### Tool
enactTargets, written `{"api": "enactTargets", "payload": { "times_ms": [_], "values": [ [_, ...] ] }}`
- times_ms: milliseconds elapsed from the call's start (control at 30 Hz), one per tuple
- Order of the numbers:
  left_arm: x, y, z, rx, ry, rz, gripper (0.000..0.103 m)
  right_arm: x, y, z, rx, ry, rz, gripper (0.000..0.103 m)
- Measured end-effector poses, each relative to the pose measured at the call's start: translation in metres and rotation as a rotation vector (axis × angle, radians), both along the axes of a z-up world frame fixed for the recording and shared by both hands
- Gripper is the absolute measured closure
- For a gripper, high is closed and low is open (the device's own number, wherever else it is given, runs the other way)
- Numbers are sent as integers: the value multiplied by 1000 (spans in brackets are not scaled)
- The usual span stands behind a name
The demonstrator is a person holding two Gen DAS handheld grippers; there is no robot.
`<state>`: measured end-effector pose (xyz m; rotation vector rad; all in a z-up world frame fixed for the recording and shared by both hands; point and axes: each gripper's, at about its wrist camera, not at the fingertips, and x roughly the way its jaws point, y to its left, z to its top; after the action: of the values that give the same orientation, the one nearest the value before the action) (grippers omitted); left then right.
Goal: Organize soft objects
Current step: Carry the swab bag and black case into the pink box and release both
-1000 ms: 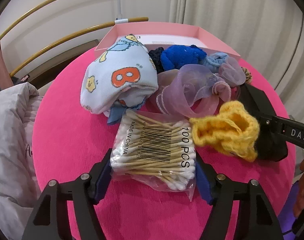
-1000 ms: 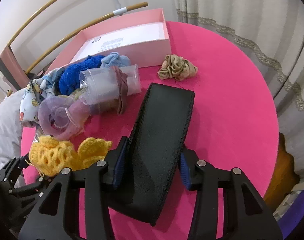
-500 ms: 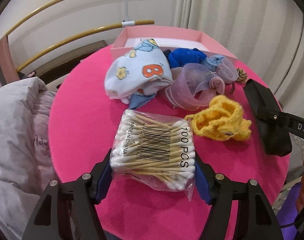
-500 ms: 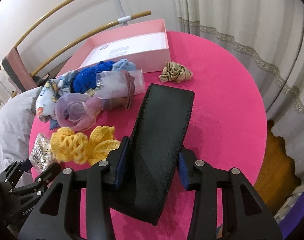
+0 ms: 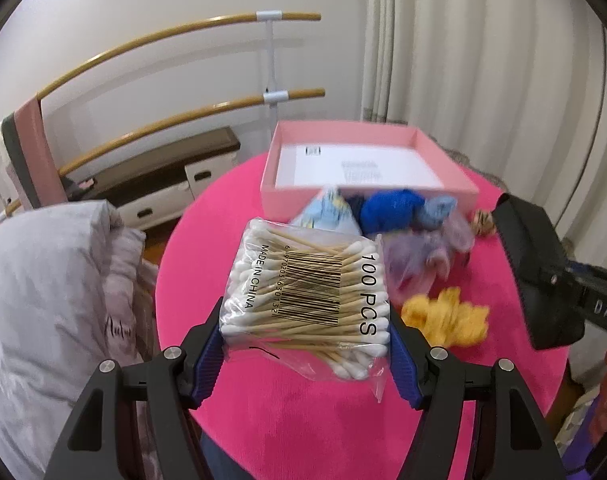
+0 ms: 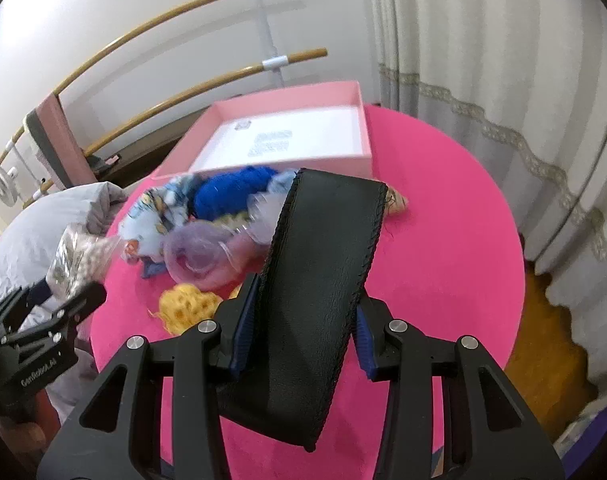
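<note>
Round table (image 5: 231,208), pink-covered, fills the lower half of both views. Pink box (image 5: 367,196), open and holding only a printed sheet, sits at the table's far edge, upper centre of frame. Against its near wall lies a heap of soft goods: a printed pale-blue cloth (image 6: 151,216), a blue knit ball (image 5: 391,208), sheer lilac scrunchies (image 6: 199,252) and, nearest the camera, a yellow crochet piece (image 5: 443,316); a tan scrunchie (image 5: 483,222) lies to their right, partly hidden.

Black leather pouch (image 6: 315,288), centre of the right-wrist view, is pinched between the pads of the right gripper (image 6: 299,340) and held clear of the table. Bag of cotton swabs (image 5: 307,292), centre of the left-wrist view, is clamped by its two sides in the left gripper (image 5: 305,344), also above the cloth.

Step in hand, as judged: both items are lifted and in carriage toward the box. The next move calls for bringing each over the box's open top, past the heap, and parting the pads only once inside its walls.
</note>
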<state>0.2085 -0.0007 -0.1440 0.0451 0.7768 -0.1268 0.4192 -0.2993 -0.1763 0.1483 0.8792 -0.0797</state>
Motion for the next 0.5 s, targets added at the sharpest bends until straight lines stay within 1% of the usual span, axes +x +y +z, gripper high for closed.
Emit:
{"api": "enactTargets", "payload": {
  "times_ms": [100, 300, 500],
  "values": [
    [13, 2, 20, -18, -25, -1, 37, 10, 4, 11, -4, -18, 25, 63],
    [41, 1, 47, -40, -55, 5, 37, 40, 7, 34, -22, -54, 61, 63],
    [90, -2, 70, -55, -82, 24, 37, 83, 4, 56, -44, -87, 82, 63]
  ]
}}
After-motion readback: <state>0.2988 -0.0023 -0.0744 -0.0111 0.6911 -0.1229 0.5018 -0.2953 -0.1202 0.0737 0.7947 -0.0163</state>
